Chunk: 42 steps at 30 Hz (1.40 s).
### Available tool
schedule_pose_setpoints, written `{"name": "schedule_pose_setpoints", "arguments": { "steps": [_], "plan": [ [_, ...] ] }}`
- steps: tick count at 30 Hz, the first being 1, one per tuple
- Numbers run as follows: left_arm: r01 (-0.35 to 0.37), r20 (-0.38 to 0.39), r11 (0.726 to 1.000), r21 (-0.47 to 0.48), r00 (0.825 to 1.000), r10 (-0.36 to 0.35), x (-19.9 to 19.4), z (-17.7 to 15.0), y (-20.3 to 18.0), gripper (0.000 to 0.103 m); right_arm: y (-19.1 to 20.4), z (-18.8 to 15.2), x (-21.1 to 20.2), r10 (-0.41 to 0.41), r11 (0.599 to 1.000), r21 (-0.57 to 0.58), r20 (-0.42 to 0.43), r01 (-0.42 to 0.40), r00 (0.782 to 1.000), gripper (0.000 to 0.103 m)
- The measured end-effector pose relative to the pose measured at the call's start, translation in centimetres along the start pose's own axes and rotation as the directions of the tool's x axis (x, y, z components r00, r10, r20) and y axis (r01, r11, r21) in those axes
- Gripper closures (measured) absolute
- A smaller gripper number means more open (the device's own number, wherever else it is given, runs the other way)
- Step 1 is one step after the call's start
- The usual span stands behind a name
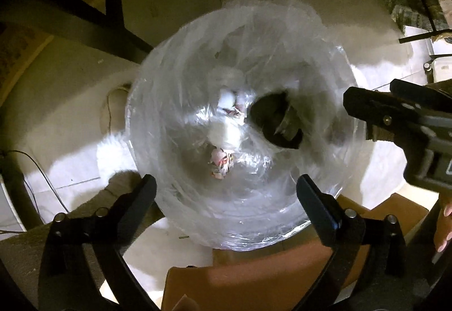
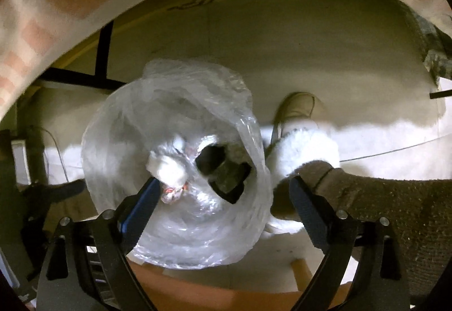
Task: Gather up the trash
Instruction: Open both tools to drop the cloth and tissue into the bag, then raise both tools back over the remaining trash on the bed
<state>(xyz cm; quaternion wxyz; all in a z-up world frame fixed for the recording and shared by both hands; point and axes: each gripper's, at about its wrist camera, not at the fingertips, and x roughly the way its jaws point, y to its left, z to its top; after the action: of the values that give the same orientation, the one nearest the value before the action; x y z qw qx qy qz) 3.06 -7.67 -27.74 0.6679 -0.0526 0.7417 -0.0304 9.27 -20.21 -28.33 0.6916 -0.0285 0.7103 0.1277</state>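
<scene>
A round bin lined with a clear plastic bag (image 1: 175,101) stands on the floor below both grippers. Inside lie white crumpled paper (image 1: 226,133), a pink-printed scrap (image 1: 221,165) and a dark object (image 1: 278,124). My left gripper (image 1: 226,195) is open and empty above the bin's near rim. The right gripper (image 1: 367,110) reaches in from the right in the left wrist view. In the right wrist view the bag (image 2: 113,141) sits left of centre with the white paper (image 2: 169,166) and dark object (image 2: 226,172) inside. My right gripper (image 2: 223,192) is open and empty over it.
A brown cardboard box (image 1: 254,277) lies under the bin's near side. Black table legs (image 1: 113,0) stand at the upper left. A cable (image 1: 42,169) runs over the pale floor at the left. A shoe (image 2: 296,107) and a checked cloth (image 2: 56,0) show in the right wrist view.
</scene>
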Motion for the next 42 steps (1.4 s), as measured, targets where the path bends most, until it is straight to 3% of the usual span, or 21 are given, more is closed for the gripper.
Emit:
{"name": "schedule_pose_setpoints", "arguments": {
  "steps": [3, 13, 24, 28, 37, 42],
  "plan": [
    [-0.004, 0.037, 1.0, 0.018, 0.999, 0.003, -1.3, -0.3, -0.4, 0.006, 0.0, -0.2, -0.8, 0.014, 1.0, 0.003, 0.02, -0.014, 1.0, 0.015],
    [-0.043, 0.163, 0.996, 0.073, 0.986, 0.031, -5.7, -1.9, -1.2, 0.006, 0.9, -1.8, -5.0, -0.051, 0.994, -0.085, 0.141, 0.064, 0.989, 0.015],
    [-0.014, 0.285, 0.996, 0.093, 0.959, -0.013, -10.3, -5.3, -0.9, 0.006, 1.6, -4.0, -12.1, -0.013, 0.989, -0.132, 0.325, 0.059, 0.946, 0.015],
    [-0.024, 0.378, 0.998, 0.06, 0.926, 0.0, -12.5, -6.3, -0.4, 0.006, 1.7, -4.4, -15.0, 0.025, 0.988, -0.153, 0.395, 0.039, 0.918, 0.015],
    [0.057, 0.531, 0.998, 0.008, 0.846, -0.052, -16.2, -6.5, 1.1, 0.006, 2.3, -3.8, -21.5, 0.141, 0.973, -0.232, 0.571, -0.005, 0.809, 0.015],
    [0.002, 0.593, 0.999, 0.037, 0.805, -0.024, -17.9, -5.6, 1.3, 0.006, 2.9, -1.9, -24.6, 0.222, 0.956, -0.288, 0.609, -0.048, 0.761, 0.015]
  ]
}}
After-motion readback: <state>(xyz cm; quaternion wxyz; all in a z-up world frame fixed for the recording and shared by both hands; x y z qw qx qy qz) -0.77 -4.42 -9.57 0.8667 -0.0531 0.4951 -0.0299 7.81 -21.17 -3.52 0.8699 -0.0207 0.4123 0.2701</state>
